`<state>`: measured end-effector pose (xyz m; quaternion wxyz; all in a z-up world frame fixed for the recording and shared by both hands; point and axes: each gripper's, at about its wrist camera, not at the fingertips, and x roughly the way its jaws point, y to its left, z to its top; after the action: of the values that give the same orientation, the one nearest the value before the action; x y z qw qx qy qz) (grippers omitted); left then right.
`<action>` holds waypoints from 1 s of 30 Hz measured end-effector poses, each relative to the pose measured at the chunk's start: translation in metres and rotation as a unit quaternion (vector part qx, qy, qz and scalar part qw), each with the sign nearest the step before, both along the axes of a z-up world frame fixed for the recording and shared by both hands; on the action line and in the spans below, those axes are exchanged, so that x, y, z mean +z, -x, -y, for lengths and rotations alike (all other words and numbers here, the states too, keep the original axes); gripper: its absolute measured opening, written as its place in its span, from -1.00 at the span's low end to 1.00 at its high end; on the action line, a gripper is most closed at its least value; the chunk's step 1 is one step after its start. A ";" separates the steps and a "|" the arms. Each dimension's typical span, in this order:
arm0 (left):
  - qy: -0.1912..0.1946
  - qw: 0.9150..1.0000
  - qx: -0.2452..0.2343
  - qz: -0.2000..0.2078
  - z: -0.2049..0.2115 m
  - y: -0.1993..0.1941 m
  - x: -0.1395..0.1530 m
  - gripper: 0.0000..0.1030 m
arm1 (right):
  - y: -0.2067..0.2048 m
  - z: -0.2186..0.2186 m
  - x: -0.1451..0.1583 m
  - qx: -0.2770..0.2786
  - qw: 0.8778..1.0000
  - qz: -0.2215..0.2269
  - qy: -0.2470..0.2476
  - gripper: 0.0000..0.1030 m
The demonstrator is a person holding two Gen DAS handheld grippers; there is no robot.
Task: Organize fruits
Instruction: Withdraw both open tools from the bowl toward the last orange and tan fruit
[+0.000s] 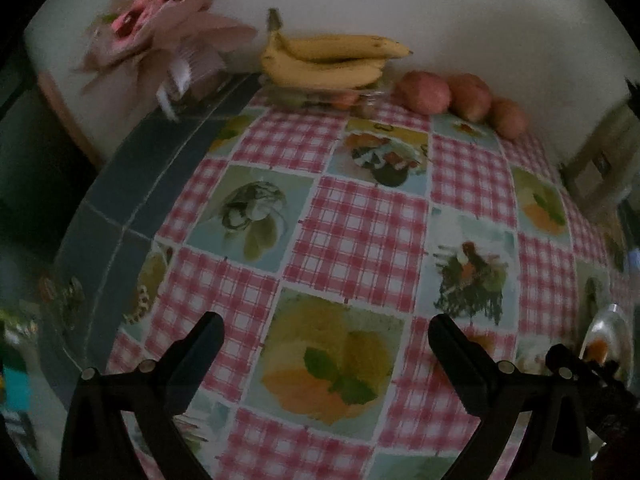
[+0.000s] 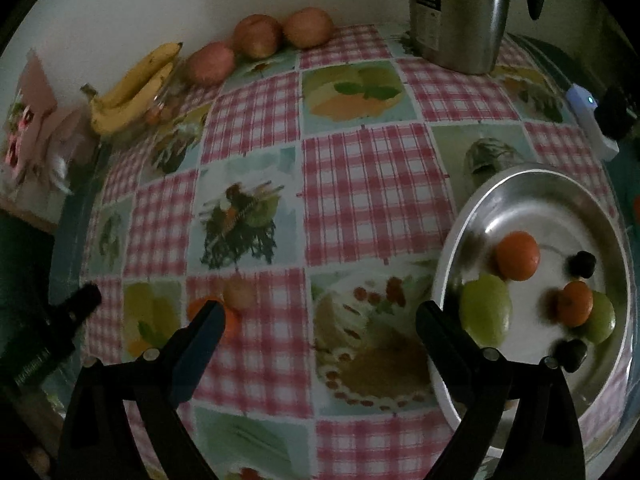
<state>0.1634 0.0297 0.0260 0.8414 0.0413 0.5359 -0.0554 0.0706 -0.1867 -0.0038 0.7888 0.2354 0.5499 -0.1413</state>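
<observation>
From my left wrist camera, my left gripper [image 1: 324, 344] is spread and empty; bananas [image 1: 332, 60] and three apples [image 1: 460, 98] wait at the far wall. From the right wrist camera, my right gripper [image 2: 318, 328] is spread too, with the steel plate [image 2: 480, 208] at near right already holding oranges [image 2: 518, 256] and green fruits [image 2: 484, 312]. I judge it part done.

steel kettle [image 2: 460, 12] on checked tablecloth [image 2: 360, 184]; pink bouquet [image 1: 160, 28] behind.

A home dining table: checked fruit-print tablecloth [image 2: 360, 184], steel kettle [image 2: 460, 16], bananas [image 1: 332, 60], wrapped bouquet [image 1: 160, 28].
</observation>
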 end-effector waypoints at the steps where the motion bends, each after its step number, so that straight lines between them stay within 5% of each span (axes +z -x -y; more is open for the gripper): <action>1: 0.008 1.000 0.007 -0.004 -0.001 -0.002 -0.002 1.00 | -0.003 0.001 0.001 -0.007 1.000 0.003 -0.006 0.87; 16: 0.029 0.997 0.041 -0.051 0.004 -0.014 -0.039 1.00 | -0.037 -0.006 -0.023 0.018 1.000 -0.003 -0.005 0.87; 26: 0.076 0.993 0.063 -0.070 0.006 -0.010 -0.048 1.00 | -0.035 -0.017 -0.027 0.030 0.999 -0.012 0.022 0.86; 30: 0.073 0.993 0.058 -0.074 0.013 -0.010 -0.051 1.00 | -0.031 -0.012 -0.026 0.021 1.000 -0.009 0.020 0.72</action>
<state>0.1729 0.0165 -0.0252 0.8022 -0.0558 0.5925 -0.0485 0.1016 -0.1748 -0.0293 0.7911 0.2067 0.5588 -0.1382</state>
